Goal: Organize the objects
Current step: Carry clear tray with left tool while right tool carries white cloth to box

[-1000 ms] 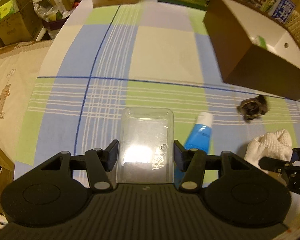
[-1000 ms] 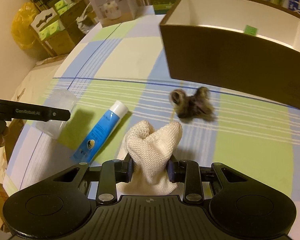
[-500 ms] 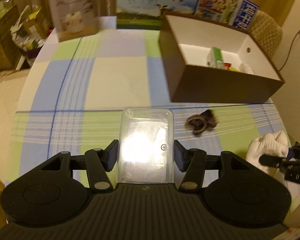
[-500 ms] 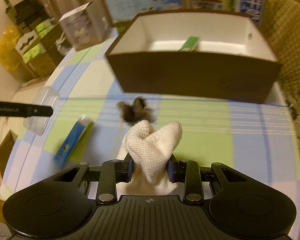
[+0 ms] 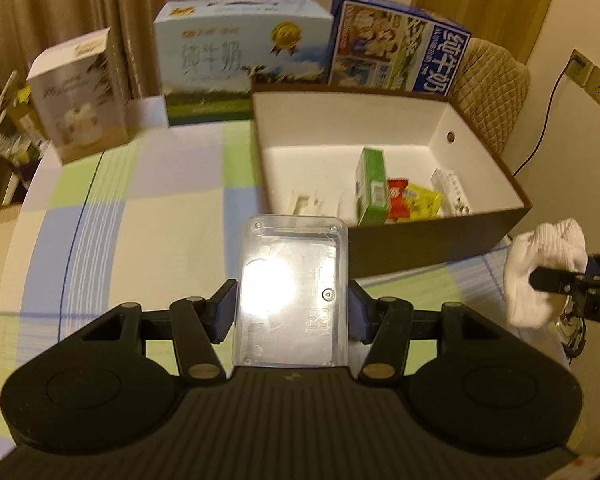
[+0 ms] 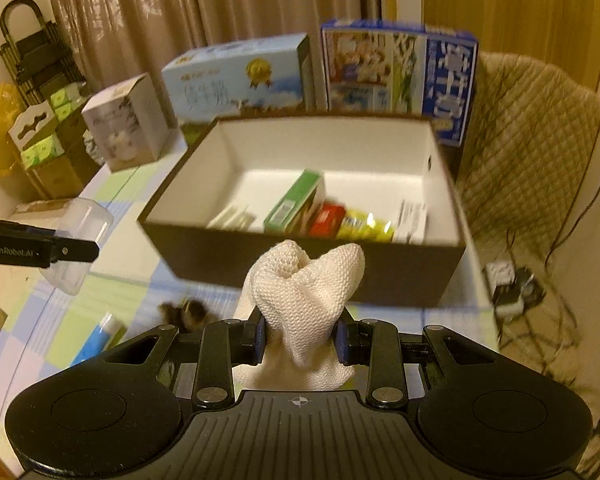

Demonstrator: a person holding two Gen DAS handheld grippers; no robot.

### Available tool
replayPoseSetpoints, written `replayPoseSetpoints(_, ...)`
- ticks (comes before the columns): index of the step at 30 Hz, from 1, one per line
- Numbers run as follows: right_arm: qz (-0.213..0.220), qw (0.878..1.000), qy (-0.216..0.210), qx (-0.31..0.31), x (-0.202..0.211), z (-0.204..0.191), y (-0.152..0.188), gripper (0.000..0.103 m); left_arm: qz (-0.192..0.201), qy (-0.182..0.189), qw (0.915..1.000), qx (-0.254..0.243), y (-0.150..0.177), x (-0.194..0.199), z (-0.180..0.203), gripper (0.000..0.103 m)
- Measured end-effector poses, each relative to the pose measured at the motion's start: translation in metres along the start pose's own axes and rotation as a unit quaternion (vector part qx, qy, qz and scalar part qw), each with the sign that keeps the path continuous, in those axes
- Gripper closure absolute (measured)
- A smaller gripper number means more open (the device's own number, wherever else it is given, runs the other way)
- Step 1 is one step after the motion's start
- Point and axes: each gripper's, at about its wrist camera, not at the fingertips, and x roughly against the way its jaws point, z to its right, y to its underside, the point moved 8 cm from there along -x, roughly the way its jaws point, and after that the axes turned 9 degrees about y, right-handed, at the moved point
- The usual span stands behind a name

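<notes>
1. The clear rectangular plastic box (image 5: 292,296) is pinched across its short sides by the left gripper (image 5: 292,312), clear of the checked tabletop (image 5: 172,208) and just short of the brown open cardboard box with a white inside (image 6: 312,264). It looks light and stiff but slick; a hold on its side walls near the middle seems safest.
2. The white knitted cloth bundle (image 6: 304,296) is squeezed at its waist by the right gripper (image 6: 300,340), also in front of that box. Soft and light, it should not slip, though loose ends may droop.
3. Count: one plastic box, one cloth, one dark furry item (image 6: 184,312) and one blue-and-white tube (image 6: 100,338) on the tabletop, and about five packets inside the box.
</notes>
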Motion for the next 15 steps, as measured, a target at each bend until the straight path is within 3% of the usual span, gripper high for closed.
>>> replayPoseSetpoints(7, 0.029, 1.000, 0.003, 0.001, -0.013, 0.023, -0.045, 0.073, 0.008, 0.000, 0.9999, -0.012, -0.038, -0.026, 0.016, 0.051)
replayPoseSetpoints(15, 0.035, 0.999, 0.009, 0.004, -0.057, 0.040, -0.094, 0.073, 0.001, -0.006, 0.9998, -0.018, -0.081, -0.073, 0.026, 0.051)
